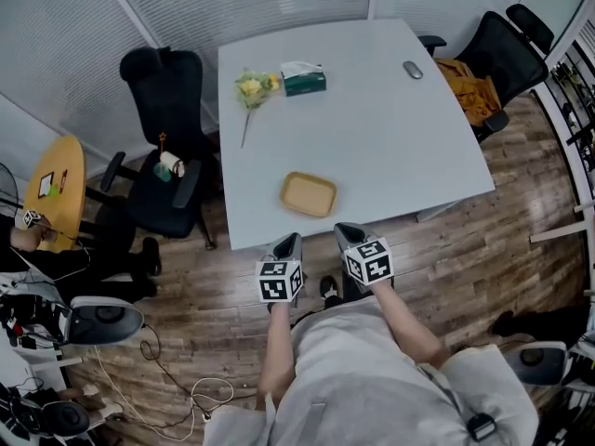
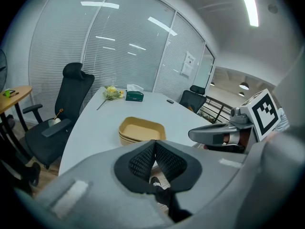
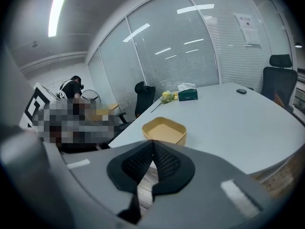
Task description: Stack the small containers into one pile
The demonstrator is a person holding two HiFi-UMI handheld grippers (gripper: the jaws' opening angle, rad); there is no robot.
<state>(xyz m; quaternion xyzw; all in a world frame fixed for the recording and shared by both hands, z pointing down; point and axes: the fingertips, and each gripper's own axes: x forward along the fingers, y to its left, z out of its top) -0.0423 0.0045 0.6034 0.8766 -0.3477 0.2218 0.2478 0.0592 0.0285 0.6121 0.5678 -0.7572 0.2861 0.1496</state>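
Containers (image 1: 309, 194) lie stacked ahead of left fingers (image 1: 290, 246) and right fingers (image 1: 350, 234), both pairs closed, empty.

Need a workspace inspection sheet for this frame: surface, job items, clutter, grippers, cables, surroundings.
Surface: pale table, mostly bare.
Job's things: tan containers nested in one pile near the table's near edge; no loose container seen.
Clutter: green tissue box, yellow flowers and a mouse at the far end, apart from the pile.
Grippers: left gripper and right gripper both shut and empty, held just short of the table edge, pointing at the pile.
Cables: loose cables on the wood floor to the person's left; nothing seen on the table.
Surroundings: black office chair at the left side, another with an orange cloth, round wooden table, glass walls with blinds.
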